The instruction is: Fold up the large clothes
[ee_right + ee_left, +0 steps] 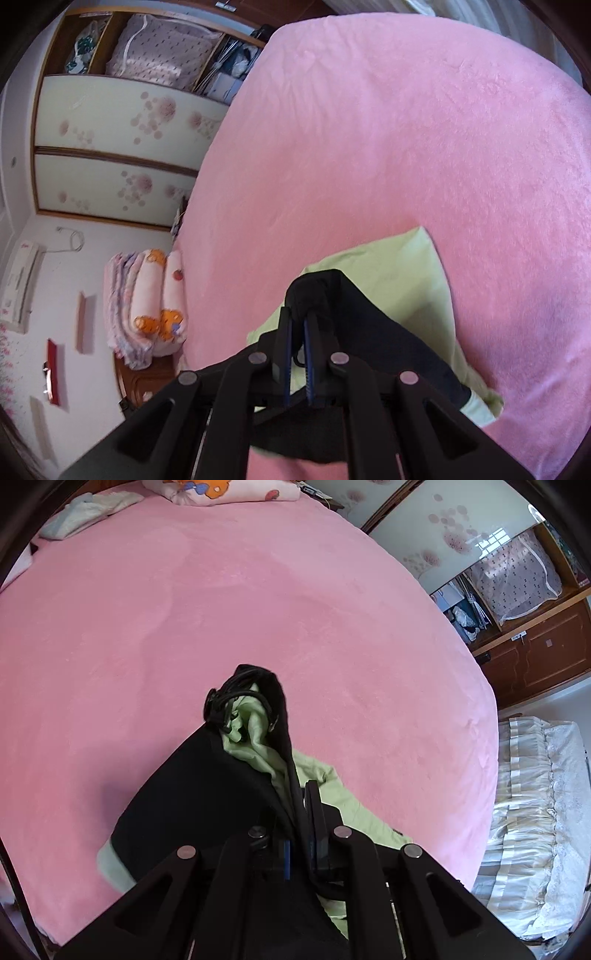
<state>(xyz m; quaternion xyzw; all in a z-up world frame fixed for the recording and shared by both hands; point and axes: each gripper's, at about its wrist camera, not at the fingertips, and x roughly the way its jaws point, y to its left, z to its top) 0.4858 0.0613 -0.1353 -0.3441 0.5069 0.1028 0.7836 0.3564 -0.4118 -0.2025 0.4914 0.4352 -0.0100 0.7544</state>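
Both the left gripper (301, 805) and right gripper (297, 325) pinch the black-and-green garment (192, 790) closed, its cloth draping beneath them over the pink bed (184, 609)

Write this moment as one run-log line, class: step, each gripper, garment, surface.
step: folding | left gripper: shut on jacket | right gripper: shut on jacket | jacket: black, green lining, partly lifted | surface: pink bed
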